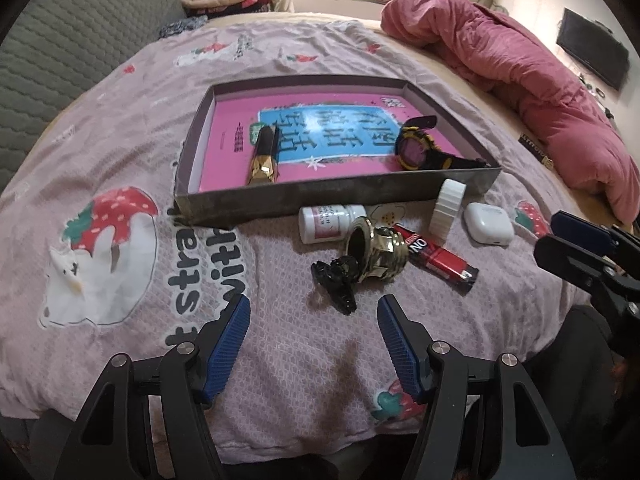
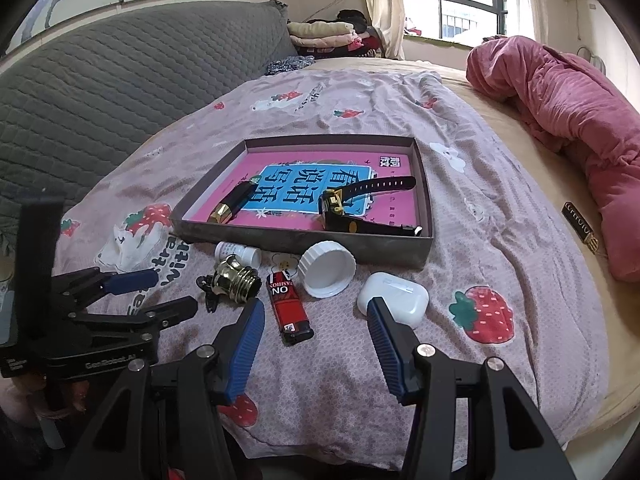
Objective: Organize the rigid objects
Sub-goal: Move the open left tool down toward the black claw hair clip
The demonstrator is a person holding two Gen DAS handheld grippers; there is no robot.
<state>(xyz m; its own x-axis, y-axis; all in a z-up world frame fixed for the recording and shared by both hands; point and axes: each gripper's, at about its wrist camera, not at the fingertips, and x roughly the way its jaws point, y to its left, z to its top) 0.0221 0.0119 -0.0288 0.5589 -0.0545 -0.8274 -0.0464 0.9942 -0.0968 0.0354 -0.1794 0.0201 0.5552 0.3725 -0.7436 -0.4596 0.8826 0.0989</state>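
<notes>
— Where did things stand, measured from the tray (image 1: 336, 196)?

— The tray sat on the bed with a pink book as its floor. Inside it already lay a gold-and-black tube (image 1: 264, 156) and a black-and-yellow watch (image 1: 416, 152). Everything else waited just in front of its near wall: a white pill bottle (image 1: 332, 222) and a white cap (image 1: 448, 208) close against that wall, then a brass fitting (image 1: 376, 252), a red lighter (image 1: 436, 258), a white earbud case (image 1: 488, 224) and, farthest out, a black clip (image 1: 336, 284).

— And your tools?

— My left hand-held gripper (image 1: 314, 340) hung with its jaws apart and empty, just short of the clip. My right hand-held gripper (image 2: 316, 344) was also spread and empty, its right pad beside the earbud case, the lighter ahead.

— What worried you?

— The clip touched the brass fitting, so closing on one could have dragged or rolled the other. The soft quilt might have let the smooth earbud case sink and slip. The two tools worked close together and could have collided.
</notes>
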